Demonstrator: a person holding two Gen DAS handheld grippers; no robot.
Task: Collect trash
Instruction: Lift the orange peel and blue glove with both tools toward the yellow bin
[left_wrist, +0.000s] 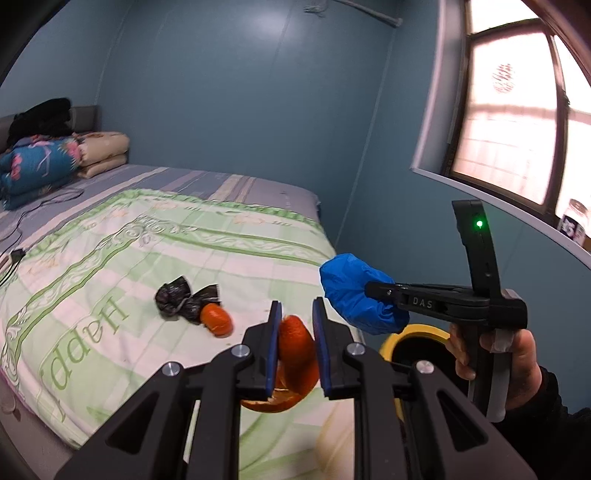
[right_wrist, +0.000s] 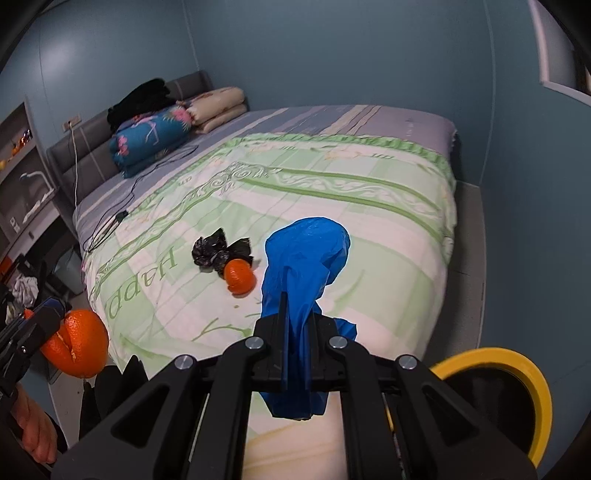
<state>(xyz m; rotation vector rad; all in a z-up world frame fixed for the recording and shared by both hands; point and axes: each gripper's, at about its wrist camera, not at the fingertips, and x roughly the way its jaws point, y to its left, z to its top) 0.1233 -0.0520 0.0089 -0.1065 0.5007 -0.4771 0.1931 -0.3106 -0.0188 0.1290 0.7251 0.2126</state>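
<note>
My left gripper (left_wrist: 297, 314) is shut on a curled piece of orange peel (left_wrist: 295, 354), held above the bed's near edge; the same peel (right_wrist: 79, 345) shows at the left of the right wrist view. My right gripper (right_wrist: 297, 306) is shut on a crumpled blue plastic bag (right_wrist: 306, 258); in the left wrist view that blue bag (left_wrist: 354, 291) hangs above a yellow-rimmed bin (left_wrist: 417, 330). The bin (right_wrist: 517, 373) stands on the floor beside the bed. On the quilt lie a crumpled black plastic bag (left_wrist: 184, 299) and another piece of orange peel (left_wrist: 218, 319) touching it.
The bed carries a green-and-white quilt (right_wrist: 332, 192). Folded blankets (right_wrist: 155, 138) and dark clothes are piled at the headboard. A black cable (right_wrist: 122, 218) runs across the bed's left side. A window sill with a jar (left_wrist: 574, 221) is on the right wall. A hand (left_wrist: 517, 365) holds the right gripper.
</note>
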